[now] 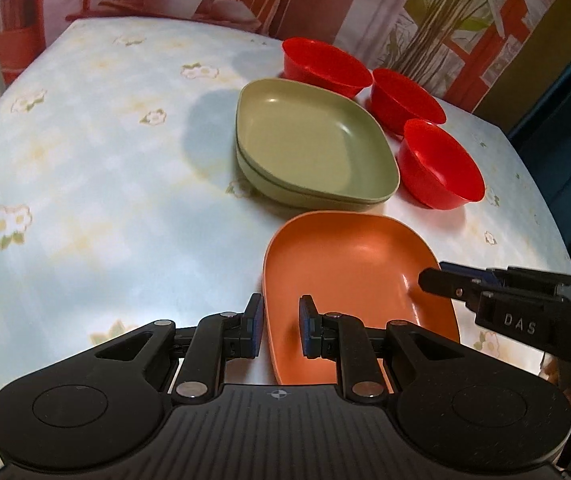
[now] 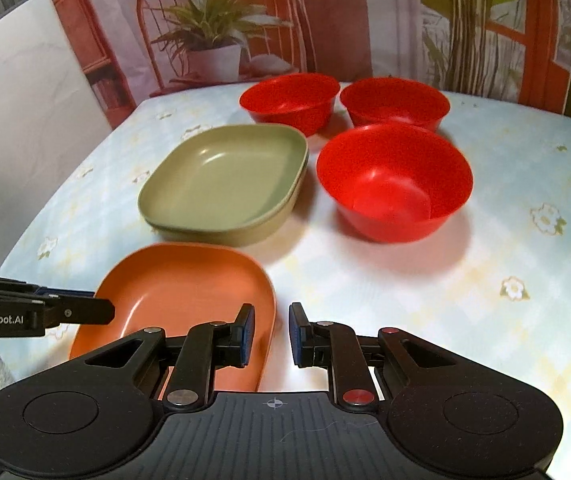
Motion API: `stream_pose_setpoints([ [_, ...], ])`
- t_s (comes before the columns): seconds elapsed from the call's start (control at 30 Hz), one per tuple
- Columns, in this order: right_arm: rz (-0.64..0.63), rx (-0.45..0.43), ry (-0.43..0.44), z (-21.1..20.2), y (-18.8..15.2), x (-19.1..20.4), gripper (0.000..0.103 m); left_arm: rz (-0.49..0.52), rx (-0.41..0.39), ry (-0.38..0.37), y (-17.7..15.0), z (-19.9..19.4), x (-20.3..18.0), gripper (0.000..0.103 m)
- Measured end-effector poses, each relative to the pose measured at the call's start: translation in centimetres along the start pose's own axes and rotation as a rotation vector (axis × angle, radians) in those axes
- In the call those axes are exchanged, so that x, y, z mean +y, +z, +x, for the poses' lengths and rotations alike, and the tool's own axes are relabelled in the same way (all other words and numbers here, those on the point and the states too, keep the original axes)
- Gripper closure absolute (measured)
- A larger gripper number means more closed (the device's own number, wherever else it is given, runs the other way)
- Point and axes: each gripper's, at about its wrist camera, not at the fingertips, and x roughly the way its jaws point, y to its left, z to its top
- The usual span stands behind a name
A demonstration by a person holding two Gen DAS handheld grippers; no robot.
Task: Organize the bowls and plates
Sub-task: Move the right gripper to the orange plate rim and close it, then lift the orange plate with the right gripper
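An orange plate (image 1: 349, 280) lies on the table nearest me; it also shows in the right wrist view (image 2: 189, 292). Behind it two green plates sit stacked (image 1: 309, 148) (image 2: 225, 184). Three red bowls stand upright beside them (image 1: 437, 164) (image 1: 405, 100) (image 1: 321, 64), also in the right wrist view (image 2: 393, 188) (image 2: 395, 102) (image 2: 289, 98). My left gripper (image 1: 281, 326) is open, its jaws straddling the orange plate's left rim. My right gripper (image 2: 271, 336) is open, its jaws straddling the plate's right rim.
The table has a pale blue flowered cloth (image 1: 85, 168) (image 2: 505, 280). A printed backdrop with a chair and plants (image 2: 221, 40) stands behind it. A white wall (image 2: 17, 112) is at the left.
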Motion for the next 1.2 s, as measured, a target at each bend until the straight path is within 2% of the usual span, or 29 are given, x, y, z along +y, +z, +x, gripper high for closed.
stream_pose_setpoints([
  [0.53, -0.013, 0.042, 0.028, 0.1, -1.6, 0.6, 0.088, -0.018, 0.005, -0.011, -1.7, 0.5, 0.1, 0.084],
  [0.73, 0.0, 0.036, 0.02, 0.1, -1.7, 0.3, 0.093, -0.025, -0.002, -0.027, -1.9, 0.2, 0.3, 0.085],
  [1.03, 0.007, 0.022, 0.022, -0.1, -1.7, 0.3, 0.093, -0.02, -0.017, -0.026, -1.9, -0.1, 0.3, 0.085],
  [1.2, 0.026, 0.006, 0.026, -0.6, -1.2, 0.1, 0.093, 0.017, -0.028, -0.026, -1.3, -0.7, 0.0, 0.085],
])
